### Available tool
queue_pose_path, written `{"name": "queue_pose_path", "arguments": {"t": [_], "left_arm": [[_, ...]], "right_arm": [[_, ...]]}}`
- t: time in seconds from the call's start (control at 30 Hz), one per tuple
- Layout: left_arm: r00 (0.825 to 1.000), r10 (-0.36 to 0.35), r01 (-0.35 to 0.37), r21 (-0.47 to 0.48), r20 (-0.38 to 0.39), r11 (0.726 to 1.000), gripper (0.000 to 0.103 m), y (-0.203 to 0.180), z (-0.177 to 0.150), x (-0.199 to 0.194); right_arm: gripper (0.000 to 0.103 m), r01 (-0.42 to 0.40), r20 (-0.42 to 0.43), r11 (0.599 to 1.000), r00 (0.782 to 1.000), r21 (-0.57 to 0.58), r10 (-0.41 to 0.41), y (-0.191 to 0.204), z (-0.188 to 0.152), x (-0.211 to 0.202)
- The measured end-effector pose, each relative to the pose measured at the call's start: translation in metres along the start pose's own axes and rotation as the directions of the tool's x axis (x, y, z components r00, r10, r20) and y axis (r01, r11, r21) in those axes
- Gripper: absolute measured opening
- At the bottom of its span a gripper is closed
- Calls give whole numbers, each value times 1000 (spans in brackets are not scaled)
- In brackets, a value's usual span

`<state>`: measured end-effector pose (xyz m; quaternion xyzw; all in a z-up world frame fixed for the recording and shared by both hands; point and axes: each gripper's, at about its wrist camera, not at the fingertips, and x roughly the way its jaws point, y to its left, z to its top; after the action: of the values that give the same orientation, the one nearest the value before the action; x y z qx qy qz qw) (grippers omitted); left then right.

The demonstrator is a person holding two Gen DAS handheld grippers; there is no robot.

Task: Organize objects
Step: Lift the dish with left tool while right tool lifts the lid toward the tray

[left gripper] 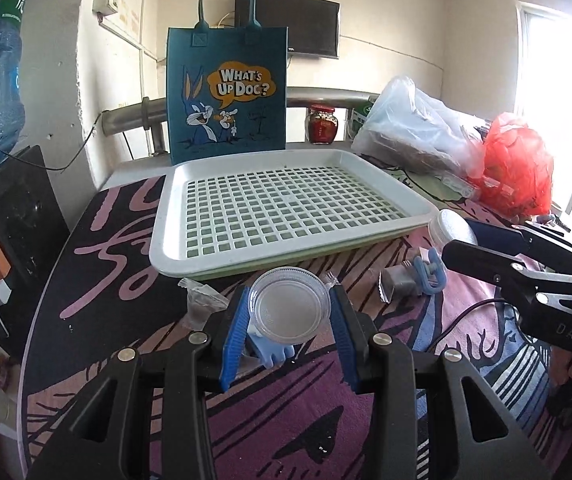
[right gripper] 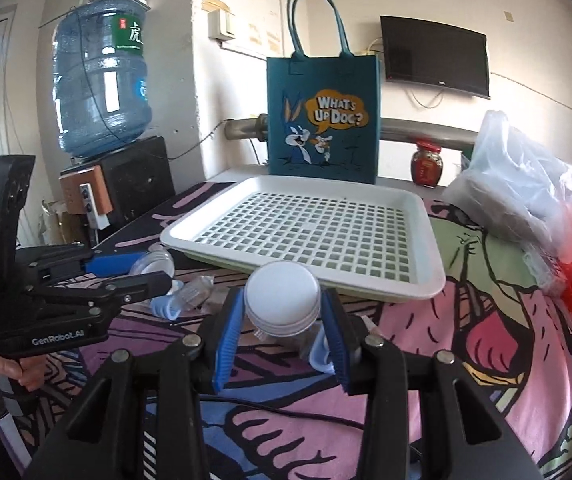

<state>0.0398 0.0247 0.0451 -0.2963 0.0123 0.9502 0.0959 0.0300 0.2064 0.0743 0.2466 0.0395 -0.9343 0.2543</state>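
My left gripper (left gripper: 290, 312) is shut on a clear round plastic container (left gripper: 289, 305), held just above the patterned cloth in front of the white slotted tray (left gripper: 174, 216). My right gripper (right gripper: 282, 308) is shut on a jar with a white screw lid (right gripper: 282, 294), near the tray's (right gripper: 426, 280) front edge. In the left wrist view that jar (left gripper: 450, 227) and the right gripper (left gripper: 482, 248) appear at the right. In the right wrist view the left gripper (right gripper: 148, 270) holds the clear container (right gripper: 154, 264) at the left. The tray holds nothing.
A teal cartoon tote bag (left gripper: 228, 92) stands behind the tray. A blue clip (left gripper: 430, 276) and a grey packet (left gripper: 398, 282) lie on the cloth. A red-lidded jar (left gripper: 321, 123), plastic bags (left gripper: 418, 128) and a red bag (left gripper: 518, 164) crowd the right. A water bottle (right gripper: 100, 80) stands at left.
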Motion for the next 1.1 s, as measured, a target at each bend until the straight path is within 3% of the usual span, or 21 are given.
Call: {"name": "queue_pose_path", "arguments": {"t": [0.37, 1.1], "left_arm": [[1000, -9, 9, -38, -1, 999, 39, 6, 0, 1], [1000, -12, 12, -45, 2, 999, 39, 5, 0, 0]], "right_arm": [[39, -26, 16, 998, 1000, 52, 25, -11, 0, -3], [39, -40, 17, 998, 999, 47, 39, -11, -2, -2]]}}
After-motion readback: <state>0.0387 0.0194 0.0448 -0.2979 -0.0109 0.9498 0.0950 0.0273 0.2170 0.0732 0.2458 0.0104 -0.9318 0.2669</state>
